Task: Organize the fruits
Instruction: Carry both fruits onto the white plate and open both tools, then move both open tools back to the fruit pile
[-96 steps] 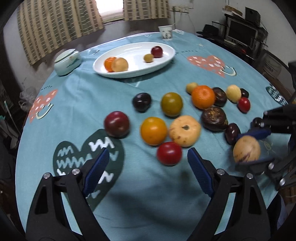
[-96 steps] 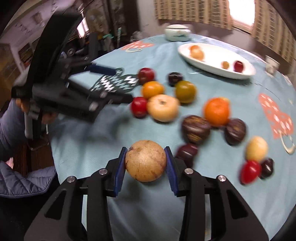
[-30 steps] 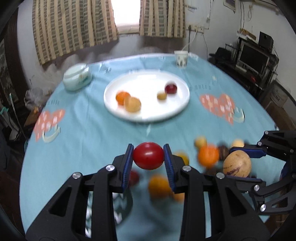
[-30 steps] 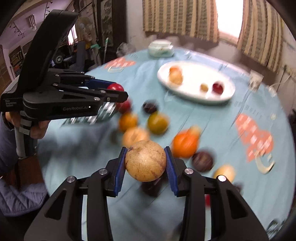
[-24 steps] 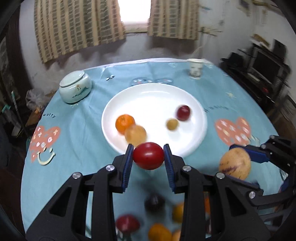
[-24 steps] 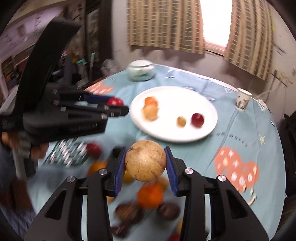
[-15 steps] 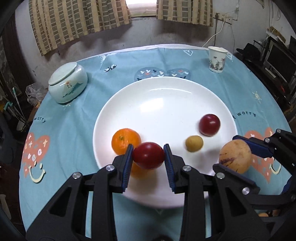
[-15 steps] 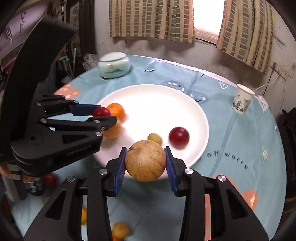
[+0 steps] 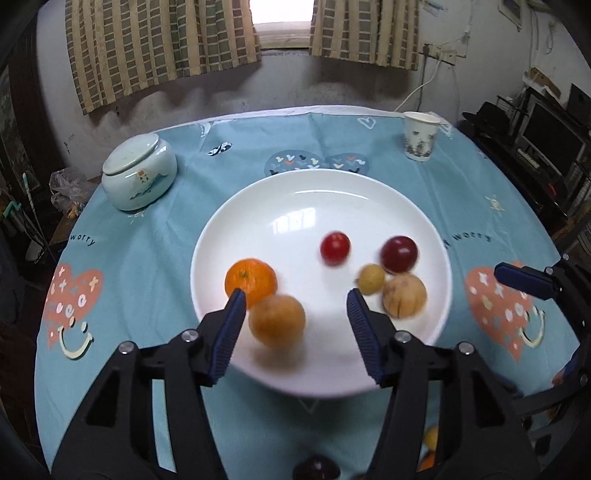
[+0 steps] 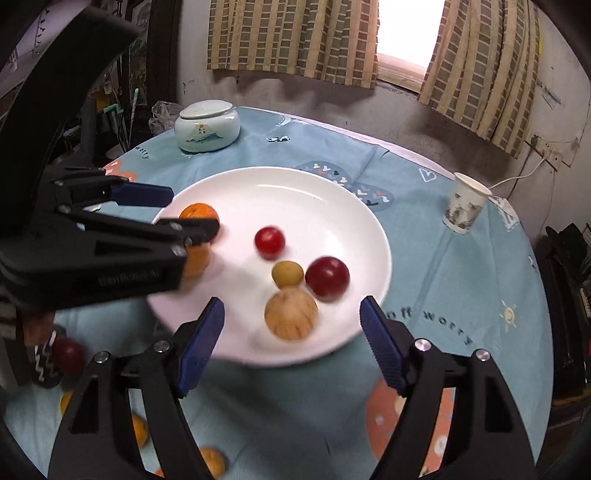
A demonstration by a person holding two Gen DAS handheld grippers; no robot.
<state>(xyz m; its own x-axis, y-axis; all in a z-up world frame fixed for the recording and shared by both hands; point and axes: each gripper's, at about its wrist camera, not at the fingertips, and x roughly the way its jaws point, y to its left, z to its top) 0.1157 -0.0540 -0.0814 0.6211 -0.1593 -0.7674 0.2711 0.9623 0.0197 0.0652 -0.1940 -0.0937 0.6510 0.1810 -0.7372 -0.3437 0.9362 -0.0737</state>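
Left gripper [image 9: 295,301]: jaws just spread wide, nothing between them, hanging over the near rim.
Right gripper [image 10: 291,308]: jaws likewise just parted, empty, above the tan fruit [image 10: 291,314].
Red tomato [image 9: 335,248]: blurred, loose mid-plate, likely rolling after release.
Tan fruit: lying near the rim, against the small yellow fruit [image 10: 287,273].
White plate [image 9: 258,199]: collecting point for six fruits.
Tablecloth [image 10: 424,266]: more fruit waiting at the near edge.

Checked curtains [image 9: 159,48] flank a bright window [image 9: 282,16] on a stained grey wall [image 9: 369,85]
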